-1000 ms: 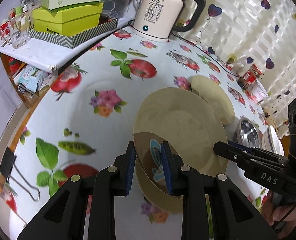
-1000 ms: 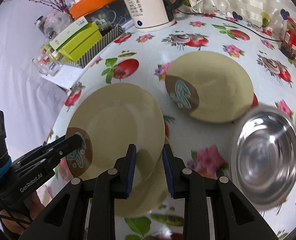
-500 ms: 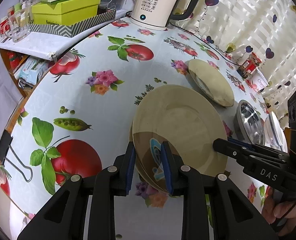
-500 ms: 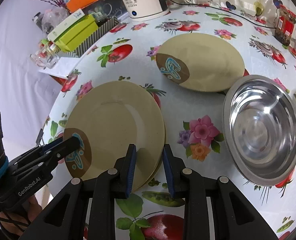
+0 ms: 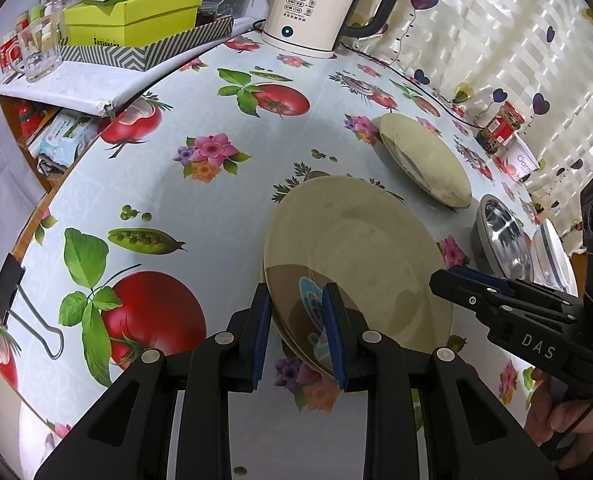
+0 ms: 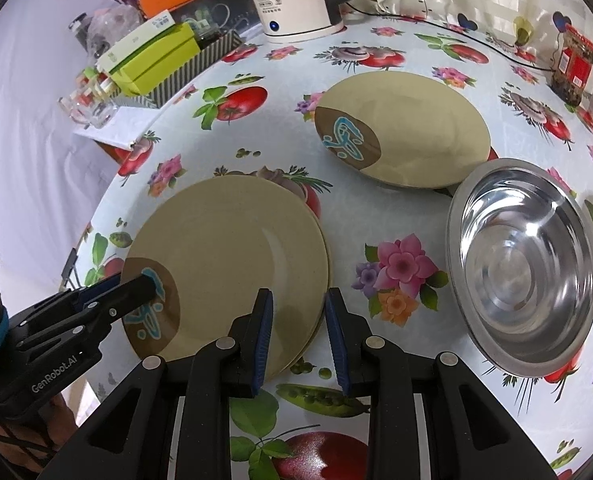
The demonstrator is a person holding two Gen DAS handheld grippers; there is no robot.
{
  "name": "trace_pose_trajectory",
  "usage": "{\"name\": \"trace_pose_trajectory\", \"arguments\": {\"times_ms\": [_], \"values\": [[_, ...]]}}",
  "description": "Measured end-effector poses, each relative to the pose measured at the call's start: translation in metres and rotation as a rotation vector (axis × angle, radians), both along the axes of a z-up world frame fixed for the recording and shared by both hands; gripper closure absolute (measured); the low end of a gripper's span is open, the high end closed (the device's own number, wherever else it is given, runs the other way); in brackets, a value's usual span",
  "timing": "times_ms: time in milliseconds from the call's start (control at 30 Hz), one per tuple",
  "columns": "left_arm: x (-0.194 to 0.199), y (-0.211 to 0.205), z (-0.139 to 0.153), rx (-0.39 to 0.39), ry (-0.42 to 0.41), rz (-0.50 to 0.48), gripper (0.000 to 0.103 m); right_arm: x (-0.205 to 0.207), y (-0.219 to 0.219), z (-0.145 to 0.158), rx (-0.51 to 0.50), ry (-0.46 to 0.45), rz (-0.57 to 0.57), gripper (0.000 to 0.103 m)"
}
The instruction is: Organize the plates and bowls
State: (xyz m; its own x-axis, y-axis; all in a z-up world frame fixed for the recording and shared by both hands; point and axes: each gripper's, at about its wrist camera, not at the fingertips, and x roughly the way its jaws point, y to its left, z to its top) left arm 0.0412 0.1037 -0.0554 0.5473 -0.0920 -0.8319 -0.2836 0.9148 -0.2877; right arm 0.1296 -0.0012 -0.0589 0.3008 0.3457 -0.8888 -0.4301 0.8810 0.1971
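Two beige plates (image 5: 356,252) lie stacked, with a brown patch and blue motif at the near rim. My left gripper (image 5: 296,334) is shut on that patterned rim, pads on either side. The right gripper (image 6: 298,334) is shut on the opposite rim of the same stack (image 6: 224,256). Each gripper shows in the other's view: the right one (image 5: 448,280) and the left one (image 6: 146,282). Whether the stack rests on the flowered tablecloth (image 5: 200,200) or hangs just above it, I cannot tell. A third beige plate (image 6: 416,128) and a steel bowl (image 6: 524,276) sit farther right.
A white kettle (image 5: 312,8) with its cord stands at the back. Green boxes (image 5: 136,20) and glass jars crowd the back left. A red-labelled jar (image 6: 576,64) is at the far right. A binder clip (image 5: 24,312) lies near the left table edge.
The held stack has drawn away from the lone plate and the bowl, toward the table's near left edge. The lower plate's rim shows less. Both grips are unchanged.
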Motion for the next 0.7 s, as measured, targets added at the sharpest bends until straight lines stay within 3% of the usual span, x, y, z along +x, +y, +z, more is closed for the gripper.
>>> {"name": "trace_pose_trajectory", "arguments": {"times_ms": [500,700], "values": [[0.0024,0.0064,0.0078,0.004,-0.035,0.021,0.076,-0.0009,-0.0031,0.0051,0.007,-0.031,-0.007,0.076],[0.0022,0.0038,0.0073,0.006,-0.037,0.016,0.076,-0.0010,-0.0023,0.0019,0.001,-0.026,-0.002,0.084]]}}
